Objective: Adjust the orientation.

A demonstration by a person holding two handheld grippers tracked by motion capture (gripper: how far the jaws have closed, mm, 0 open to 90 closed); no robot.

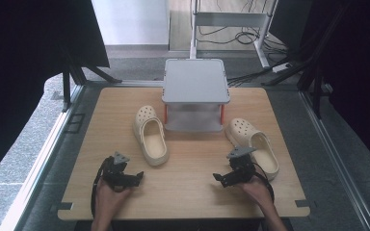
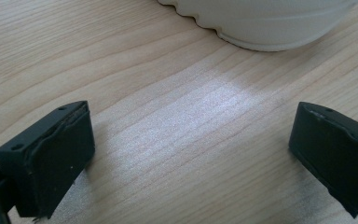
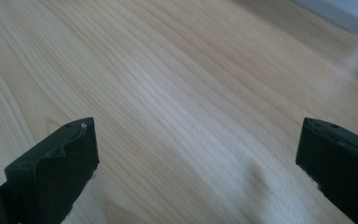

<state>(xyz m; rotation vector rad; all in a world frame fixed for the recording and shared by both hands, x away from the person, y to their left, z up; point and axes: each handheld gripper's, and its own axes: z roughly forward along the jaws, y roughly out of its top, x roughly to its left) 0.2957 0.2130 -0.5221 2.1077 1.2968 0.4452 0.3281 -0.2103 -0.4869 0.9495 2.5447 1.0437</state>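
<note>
- Left gripper (image 1: 136,176): I read its jaws as spread wide, nothing between them. In the left gripper view I see only bare wood grain in the gap.
- Left clog (image 1: 150,135), cream, lies ahead of the left jaws, its heel end nearest them, toe pointing away toward the shelf. Near the jaws but apart from them; no contact that I can make out.
- In the left gripper view the clog's pale ribbed sole edge (image 2: 261,23) sits beyond the jaw tips, ahead and toward the right-hand jaw.
- Right gripper (image 1: 220,179): jaws also wide apart, holding nothing. The right gripper view gives me plain tabletop between the two black pads.
- Right clog (image 1: 255,145), also cream, lies out to the side of the right gripper, close to its body and behind the line of its jaws, which point toward the table's middle. It is not between the jaws.
- Grey two-level shelf (image 1: 195,94) stands well beyond both pairs of jaws, at the far middle of the wooden table (image 1: 188,192), one clog to each side of it. A grey edge (image 3: 349,11) shows far ahead of the right jaws, blurred; I take it for the shelf's base.
- Both grippers sit low over the table's near part, well apart from each other, a hand behind each.
</note>
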